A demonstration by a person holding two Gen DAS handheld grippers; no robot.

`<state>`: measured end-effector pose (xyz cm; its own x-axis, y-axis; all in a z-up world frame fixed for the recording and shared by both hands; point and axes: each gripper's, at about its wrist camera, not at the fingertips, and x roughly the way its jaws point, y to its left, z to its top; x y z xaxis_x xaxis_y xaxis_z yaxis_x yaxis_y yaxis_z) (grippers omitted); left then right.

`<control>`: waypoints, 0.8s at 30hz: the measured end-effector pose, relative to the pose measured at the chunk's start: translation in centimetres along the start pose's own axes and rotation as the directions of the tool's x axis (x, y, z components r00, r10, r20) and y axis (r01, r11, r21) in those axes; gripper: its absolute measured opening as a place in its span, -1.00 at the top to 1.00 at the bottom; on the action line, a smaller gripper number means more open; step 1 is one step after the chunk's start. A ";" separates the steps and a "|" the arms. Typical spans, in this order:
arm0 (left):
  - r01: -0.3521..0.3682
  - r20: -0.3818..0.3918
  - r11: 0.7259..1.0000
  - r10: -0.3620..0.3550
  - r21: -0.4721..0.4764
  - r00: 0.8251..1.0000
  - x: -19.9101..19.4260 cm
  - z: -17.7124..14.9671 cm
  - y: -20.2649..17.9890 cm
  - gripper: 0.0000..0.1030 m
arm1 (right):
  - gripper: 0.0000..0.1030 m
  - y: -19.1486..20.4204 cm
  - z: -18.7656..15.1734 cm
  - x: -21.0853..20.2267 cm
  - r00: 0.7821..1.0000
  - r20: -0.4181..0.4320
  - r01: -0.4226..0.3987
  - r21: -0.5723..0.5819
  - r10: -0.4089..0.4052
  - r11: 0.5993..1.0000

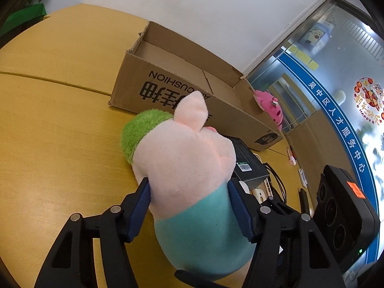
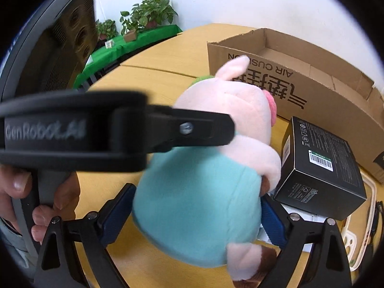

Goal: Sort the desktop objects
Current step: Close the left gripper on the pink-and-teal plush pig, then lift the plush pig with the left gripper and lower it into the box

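Observation:
A pink pig plush (image 1: 187, 163) with a teal shirt and a green cap is held above the wooden table. My left gripper (image 1: 189, 187) is shut on its neck, blue pads pressed against both sides. In the right wrist view the same plush (image 2: 199, 192) fills the space between the fingers of my right gripper (image 2: 196, 206), whose pads sit beside the teal body. The left gripper's black arm (image 2: 168, 129) crosses in front of the plush there. An open cardboard box (image 1: 182, 88) stands just beyond the plush and also shows in the right wrist view (image 2: 300, 76).
A black carton (image 2: 321, 165) lies right of the plush, over white items and cables. A pink plush (image 1: 268, 105) hangs at the box's right end. A black speaker (image 1: 343, 216) stands at the right. Potted plants (image 2: 148, 12) sit on a green-covered table behind.

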<state>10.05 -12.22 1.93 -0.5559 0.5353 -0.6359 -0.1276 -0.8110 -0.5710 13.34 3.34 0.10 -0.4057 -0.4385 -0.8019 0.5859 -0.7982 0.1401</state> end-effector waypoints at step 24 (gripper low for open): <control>-0.028 0.096 0.979 0.009 0.204 0.995 -4.3 6.3 -5.4 -0.12 | -0.65 0.0 3.3 -5.5 0.986 0.156 -0.060 -0.019 0.063 0.998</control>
<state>7.95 -11.57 11.00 -0.6330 0.5030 -0.5885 -0.2766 -0.8570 -0.4349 13.27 4.37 6.47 -0.4727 -0.5468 -0.6911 0.6227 -0.7622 0.1771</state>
